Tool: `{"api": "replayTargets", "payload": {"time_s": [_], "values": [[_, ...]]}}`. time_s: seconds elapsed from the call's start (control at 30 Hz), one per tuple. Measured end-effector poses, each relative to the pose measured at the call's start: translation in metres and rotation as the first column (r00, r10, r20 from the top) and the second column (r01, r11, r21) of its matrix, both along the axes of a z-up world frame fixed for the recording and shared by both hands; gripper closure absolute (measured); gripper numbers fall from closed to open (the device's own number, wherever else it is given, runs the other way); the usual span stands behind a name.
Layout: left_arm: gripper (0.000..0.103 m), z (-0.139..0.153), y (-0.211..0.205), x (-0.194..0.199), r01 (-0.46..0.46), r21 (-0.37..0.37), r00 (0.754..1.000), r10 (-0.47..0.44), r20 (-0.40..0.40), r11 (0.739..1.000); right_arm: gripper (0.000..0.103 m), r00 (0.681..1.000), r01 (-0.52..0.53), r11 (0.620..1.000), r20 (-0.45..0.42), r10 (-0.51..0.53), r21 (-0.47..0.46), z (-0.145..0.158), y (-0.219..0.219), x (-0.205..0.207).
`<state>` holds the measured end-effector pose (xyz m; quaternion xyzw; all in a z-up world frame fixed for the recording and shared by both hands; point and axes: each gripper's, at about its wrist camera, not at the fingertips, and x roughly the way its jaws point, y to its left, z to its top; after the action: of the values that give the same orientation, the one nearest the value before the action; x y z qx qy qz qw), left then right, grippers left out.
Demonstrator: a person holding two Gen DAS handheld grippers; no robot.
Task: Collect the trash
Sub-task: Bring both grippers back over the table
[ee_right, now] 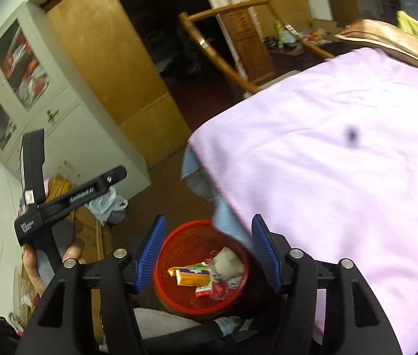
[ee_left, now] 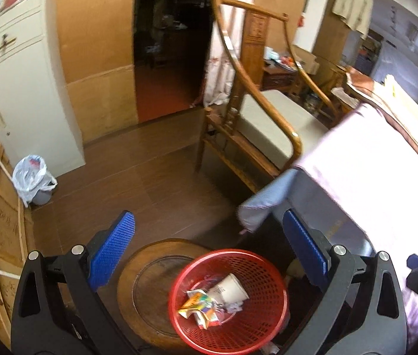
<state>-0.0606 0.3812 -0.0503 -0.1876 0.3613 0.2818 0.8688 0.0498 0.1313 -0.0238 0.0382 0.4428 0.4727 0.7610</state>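
Note:
A red mesh basket stands on a round wooden stool beside the table. In it lie a white paper cup and crumpled yellow wrappers. My left gripper is open wide above the basket's far side, with nothing between its blue pads. The right wrist view looks straight down into the same basket, at the cup and wrappers. My right gripper hangs over it, open and holding nothing. The left gripper's body shows at the left, in a hand.
A table under a pink cloth fills the right side, its corner hanging over the basket. A wooden armchair stands behind it. A small bin lined with a plastic bag sits by the white cabinet, left of brown floor and a dark doorway.

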Motion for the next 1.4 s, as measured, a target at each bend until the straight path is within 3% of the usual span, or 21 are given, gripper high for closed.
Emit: {"api": "replayTargets", "payload": {"time_s": [0.23, 0.4, 0.57, 0.6, 0.67, 0.87, 1.13, 1.4], "values": [[0.007, 0.016, -0.067, 0.017, 0.151, 0.031, 0.988, -0.151, -0.005, 0.988, 0.037, 0.987, 0.156, 0.985, 0.032, -0.159, 0.072, 0.011, -0.08, 0.008], [0.007, 0.022, -0.126, 0.034, 0.262, 0.063, 0.965, -0.26, -0.031, 0.963, 0.028, 0.942, 0.308, 0.944, 0.099, -0.32, 0.115, 0.017, -0.159, 0.006], [0.007, 0.027, -0.202, 0.053, 0.407, 0.12, 0.913, -0.404, -0.05, 0.905, 0.005, 0.844, 0.48, 0.869, 0.208, -0.494, 0.119, 0.019, -0.231, -0.003], [0.007, 0.027, -0.221, 0.059, 0.446, 0.131, 0.895, -0.442, -0.057, 0.886, 0.005, 0.807, 0.526, 0.843, 0.249, -0.536, 0.113, 0.019, -0.248, -0.006], [0.007, 0.025, -0.247, 0.069, 0.499, 0.136, 0.866, -0.494, -0.071, 0.856, 0.005, 0.766, 0.573, 0.815, 0.295, -0.571, 0.089, 0.017, -0.269, -0.009], [0.007, 0.022, -0.318, 0.112, 0.63, 0.094, 0.777, -0.625, -0.078, 0.771, 0.005, 0.713, 0.667, 0.745, 0.312, -0.628, -0.025, -0.01, -0.337, 0.008], [0.007, 0.033, -0.359, 0.154, 0.654, 0.124, 0.756, -0.651, -0.069, 0.746, 0.005, 0.667, 0.742, 0.662, 0.196, -0.719, -0.1, -0.046, -0.399, 0.056], [0.007, 0.03, -0.365, 0.185, 0.647, 0.112, 0.763, -0.641, -0.084, 0.755, 0.005, 0.616, 0.786, 0.608, 0.213, -0.759, -0.107, -0.055, -0.41, 0.076]]}}
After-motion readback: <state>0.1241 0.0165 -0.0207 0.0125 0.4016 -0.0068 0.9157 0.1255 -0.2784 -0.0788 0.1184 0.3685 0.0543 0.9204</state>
